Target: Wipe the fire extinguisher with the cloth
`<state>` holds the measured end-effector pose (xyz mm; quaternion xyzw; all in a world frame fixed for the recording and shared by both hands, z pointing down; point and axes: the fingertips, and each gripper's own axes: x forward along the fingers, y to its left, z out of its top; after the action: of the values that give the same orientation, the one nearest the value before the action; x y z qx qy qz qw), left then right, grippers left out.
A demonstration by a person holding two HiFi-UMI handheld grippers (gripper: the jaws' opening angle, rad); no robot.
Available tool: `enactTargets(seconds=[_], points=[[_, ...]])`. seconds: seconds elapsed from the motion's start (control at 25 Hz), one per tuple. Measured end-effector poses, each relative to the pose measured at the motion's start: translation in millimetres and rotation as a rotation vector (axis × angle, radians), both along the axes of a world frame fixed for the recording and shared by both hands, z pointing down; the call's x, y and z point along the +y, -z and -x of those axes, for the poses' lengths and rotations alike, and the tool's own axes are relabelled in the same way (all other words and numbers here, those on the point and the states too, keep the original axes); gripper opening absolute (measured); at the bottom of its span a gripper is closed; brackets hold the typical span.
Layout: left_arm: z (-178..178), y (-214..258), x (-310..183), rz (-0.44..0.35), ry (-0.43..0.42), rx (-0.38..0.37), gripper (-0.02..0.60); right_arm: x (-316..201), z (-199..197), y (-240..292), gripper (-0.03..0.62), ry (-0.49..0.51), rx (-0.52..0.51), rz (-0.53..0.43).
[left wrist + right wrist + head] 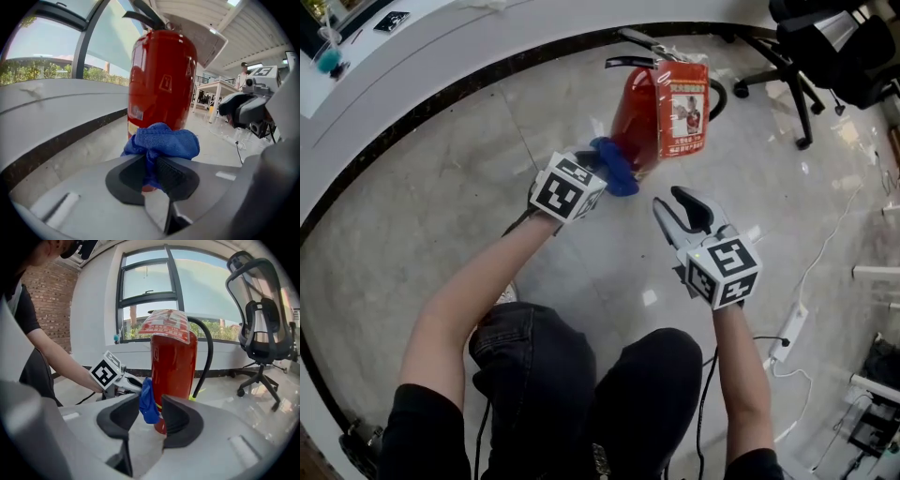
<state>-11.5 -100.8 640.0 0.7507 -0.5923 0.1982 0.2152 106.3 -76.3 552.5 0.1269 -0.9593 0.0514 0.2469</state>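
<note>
L claw [151, 169] is clenching cloth [162, 141] against the lower side of the upright extinguisher [161, 79], w/ R claw [150, 417] hovering released, farther from it.

One red cylindrical metal fire extinguisher [637, 112] stands on the pale stone floor [441, 206], carrying one black curved hose [211, 352] and one plastic-wrapped printed tag [682, 105]. There is one crumpled blue terry cloth [615, 169]. The hand-held grippers number two, the left gripper [598, 167] and the right gripper [682, 208], each with two dark padded fingers [182, 418], four in all, and each bearing one white cube with black square markers [724, 270], two cubes together. One black mesh office chair on castors [261, 329] is in sight, one white power strip [787, 332] lies on the floor, and one person [243, 74] stands far off
</note>
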Motion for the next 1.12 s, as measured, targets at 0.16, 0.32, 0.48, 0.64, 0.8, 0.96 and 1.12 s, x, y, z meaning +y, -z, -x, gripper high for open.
enactTargets(seconds=[0.16,0.32,0.48,0.64,0.8,0.96,1.12], points=[[1,-34,1,0.024,0.001,0.027,0.055,2,1,-13,0.149,-0.006,0.033,0.016],[-3,-73,3,0.095,0.001,0.045,0.055,4,6,-27,0.149,0.0,0.081,0.028],[-5,-108,4,0.149,-0.012,0.039,0.055,7,10,-35,0.117,0.013,0.118,0.031],[-7,-146,6,0.207,-0.02,0.05,0.057,13,7,-35,0.043,0.023,0.142,0.038],[-7,-153,6,0.224,-0.037,0.071,0.057,16,2,-37,0.041,0.026,0.166,0.037],[1,-107,-1,0.121,-0.047,0.085,0.055,15,8,-36,0.041,0.029,0.148,0.04],[11,-36,-6,-0.01,-0.073,0.057,0.055,20,22,-26,0.041,0.059,0.125,0.034]])
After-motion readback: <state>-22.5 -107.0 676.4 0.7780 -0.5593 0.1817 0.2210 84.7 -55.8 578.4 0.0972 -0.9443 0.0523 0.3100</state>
